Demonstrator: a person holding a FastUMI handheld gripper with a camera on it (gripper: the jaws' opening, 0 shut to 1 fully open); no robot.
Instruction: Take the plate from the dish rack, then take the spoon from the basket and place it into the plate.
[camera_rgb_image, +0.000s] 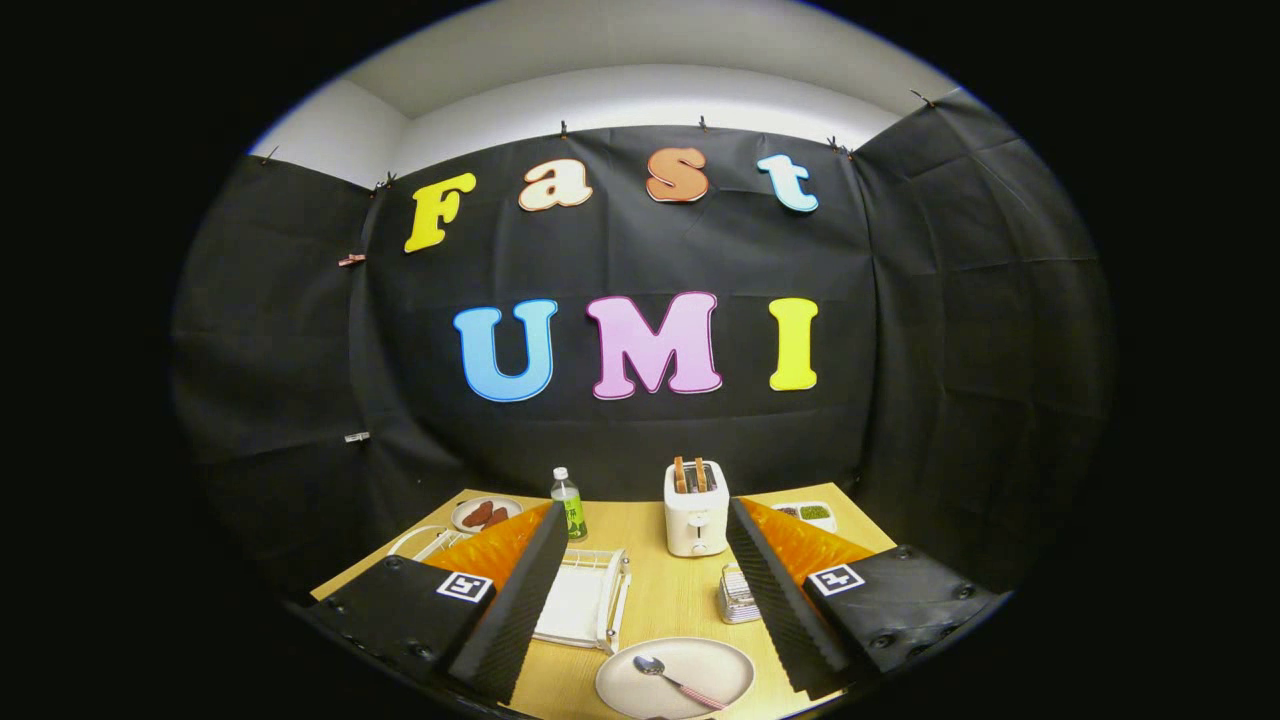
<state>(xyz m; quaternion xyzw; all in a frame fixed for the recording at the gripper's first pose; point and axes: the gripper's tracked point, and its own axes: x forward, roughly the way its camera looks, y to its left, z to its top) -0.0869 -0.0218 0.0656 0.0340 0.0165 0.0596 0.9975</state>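
Your gripper (640, 560) hangs high above the worktop (670, 600), and your jaws stand wide apart with nothing between them. Take the plate (675, 677) as your marker: it lies flat on the wood, low between your two fingers and closest to you. The spoon (672, 679) rests right in it, bowl toward the left finger, handle running off toward the right one. So spoon and plate are together, both free of your jaws.

Just to the left of the plate sits the dish rack (585, 603), its white wire frame partly hidden behind your left finger. To the right of the plate and a little beyond it stands the small wire basket (737, 595), tucked against your right finger. Straight beyond the plate is the white toaster (696, 515) with two slices standing in its slots. Beyond the plate and left of the toaster you have a clear bottle (568, 502) with a green label. Farther left again, a small dish of brown food (484, 514) sits near the far corner. Over behind your right finger, a white tray (812, 514) holding something green peeks out.
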